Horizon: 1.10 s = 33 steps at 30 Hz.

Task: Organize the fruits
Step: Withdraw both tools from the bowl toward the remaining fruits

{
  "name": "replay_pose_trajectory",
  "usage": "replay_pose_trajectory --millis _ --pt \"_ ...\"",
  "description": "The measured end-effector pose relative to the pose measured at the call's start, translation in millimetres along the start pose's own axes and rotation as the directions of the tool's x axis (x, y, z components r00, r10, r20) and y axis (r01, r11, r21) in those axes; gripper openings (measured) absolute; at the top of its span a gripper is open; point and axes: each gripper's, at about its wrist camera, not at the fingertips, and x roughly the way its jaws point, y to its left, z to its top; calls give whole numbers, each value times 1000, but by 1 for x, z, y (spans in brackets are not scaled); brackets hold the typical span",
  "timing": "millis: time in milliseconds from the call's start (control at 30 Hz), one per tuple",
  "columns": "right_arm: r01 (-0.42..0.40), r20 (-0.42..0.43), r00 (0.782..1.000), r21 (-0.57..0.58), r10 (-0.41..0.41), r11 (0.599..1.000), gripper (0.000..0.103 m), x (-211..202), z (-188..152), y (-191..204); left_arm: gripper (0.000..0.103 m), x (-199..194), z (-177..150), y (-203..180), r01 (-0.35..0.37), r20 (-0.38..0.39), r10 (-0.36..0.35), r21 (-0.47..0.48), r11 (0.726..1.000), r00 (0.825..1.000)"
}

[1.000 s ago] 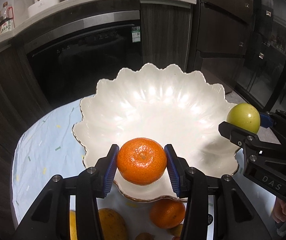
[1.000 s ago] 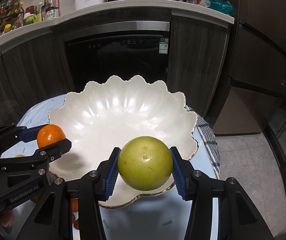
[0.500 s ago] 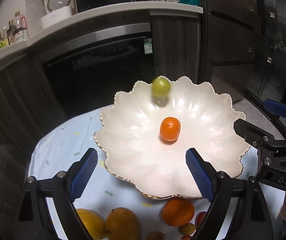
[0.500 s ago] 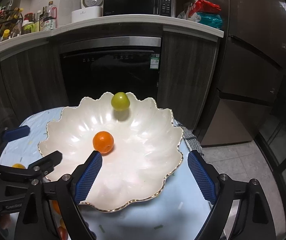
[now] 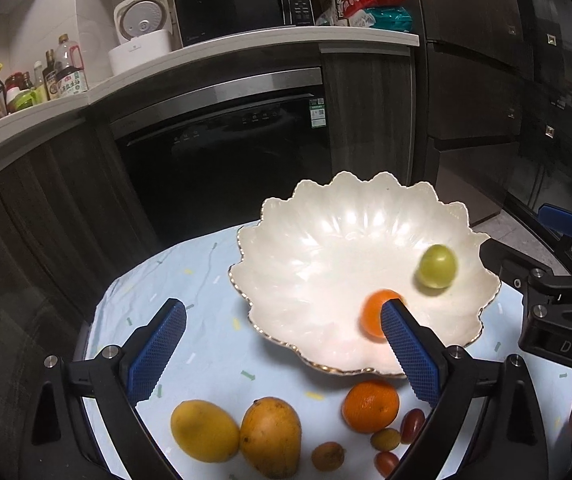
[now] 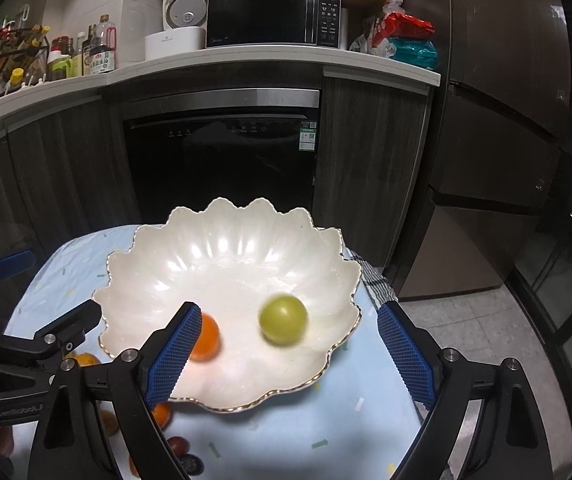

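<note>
A white scalloped bowl [image 5: 326, 248] [image 6: 222, 256] stands on the light blue tablecloth. Inside it a green fruit [image 5: 437, 266] [image 6: 283, 320] and an orange [image 5: 372, 316] [image 6: 208, 338] look blurred, as if rolling. My left gripper [image 5: 282, 352] is open and empty, above the cloth in front of the bowl's left side. My right gripper [image 6: 286, 356] is open and empty over the bowl's near rim. Each gripper shows at the edge of the other's view.
In front of the bowl lie two yellow mangoes [image 5: 272, 436], another orange [image 5: 371, 405] and several small fruits and cherry tomatoes [image 5: 412, 426]. A dark oven [image 5: 226, 152] and cabinets stand behind the table. A checked cloth [image 6: 378, 280] lies at the table's right edge.
A second ago both grippers held fruit; they opened and dropped it into the bowl. Since then both have drawn back, and the fruits have rolled toward the near side.
</note>
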Motion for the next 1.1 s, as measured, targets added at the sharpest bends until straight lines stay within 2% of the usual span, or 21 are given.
replay_pose_trajectory --millis 333,1100 --pt "-15 9 1000 -7 16 1000 91 -11 -8 9 99 -21 -16 7 -21 15 22 -8 1000 1000" --pt "-70 -26 997 -46 69 997 90 -18 -38 36 99 -36 -59 20 -79 14 80 -21 997 997"
